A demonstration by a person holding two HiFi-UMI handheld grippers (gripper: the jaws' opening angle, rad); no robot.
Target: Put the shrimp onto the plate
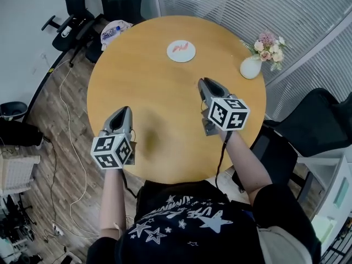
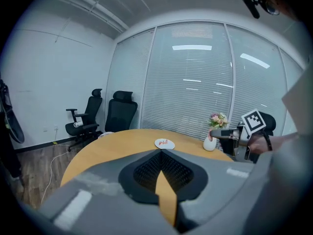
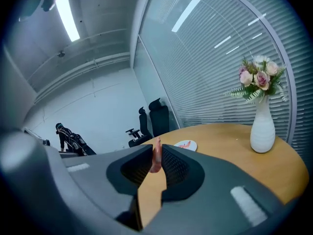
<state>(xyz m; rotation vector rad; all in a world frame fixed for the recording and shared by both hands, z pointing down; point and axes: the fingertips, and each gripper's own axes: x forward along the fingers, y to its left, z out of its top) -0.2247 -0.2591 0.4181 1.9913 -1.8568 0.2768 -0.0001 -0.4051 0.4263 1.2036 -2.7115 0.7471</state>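
Note:
A white plate (image 1: 181, 51) lies on the far side of the round wooden table (image 1: 165, 147), with a red shrimp (image 1: 180, 48) lying on it. The plate (image 3: 186, 144) also shows ahead in the right gripper view. My right gripper (image 3: 156, 150) is shut on a pink shrimp (image 3: 156, 158) that stands upright between its pads. In the head view that gripper (image 1: 204, 84) hovers right of the table's centre, pointing toward the plate. My left gripper (image 1: 123, 113) hangs over the near left of the table, its jaws shut with nothing between them (image 2: 161, 153).
A white vase of pink flowers (image 1: 252, 66) stands at the table's right edge, right of the plate. Black office chairs (image 1: 82, 10) and a bag (image 1: 113, 31) sit beyond the far left edge. Another chair (image 1: 308, 125) is at the right. Cables run over the floor at left.

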